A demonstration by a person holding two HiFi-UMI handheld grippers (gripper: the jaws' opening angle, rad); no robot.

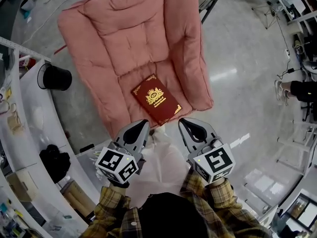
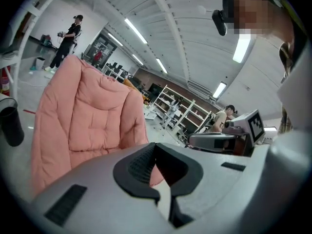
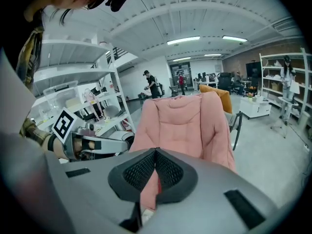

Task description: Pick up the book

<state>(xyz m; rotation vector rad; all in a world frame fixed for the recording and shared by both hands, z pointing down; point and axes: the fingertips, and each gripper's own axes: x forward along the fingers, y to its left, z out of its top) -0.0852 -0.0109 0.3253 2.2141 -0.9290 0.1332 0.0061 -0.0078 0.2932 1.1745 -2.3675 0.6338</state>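
Judging by how things lie, the pick-up is at its very start and nothing of it is done. The book, a closed dark-red volume with gold print and gold corners on its cover, lies flat on the seat of the pink padded chair. It is turned corner-on to the person and rests toward the seat's front edge, untouched. In the head view both tools hover on the near side of that edge. The left gripper is just short of the book's nearest corner, and the right gripper is a little to the side of it. Neither touches the cover. Each gripper's own view shows its dark ribbed pads pressed together at the tips with nothing caught between them. Only the pink cushion shows beyond, so both tongs are clenched and empty. The whole of the job is left to do. At least one pair of jaws would have to part, get its pads over an edge or a corner of the book, and close on it. Then the book must be lifted clear of the seat. The soft cushion may give under the cover, which could help a pad slip beneath.
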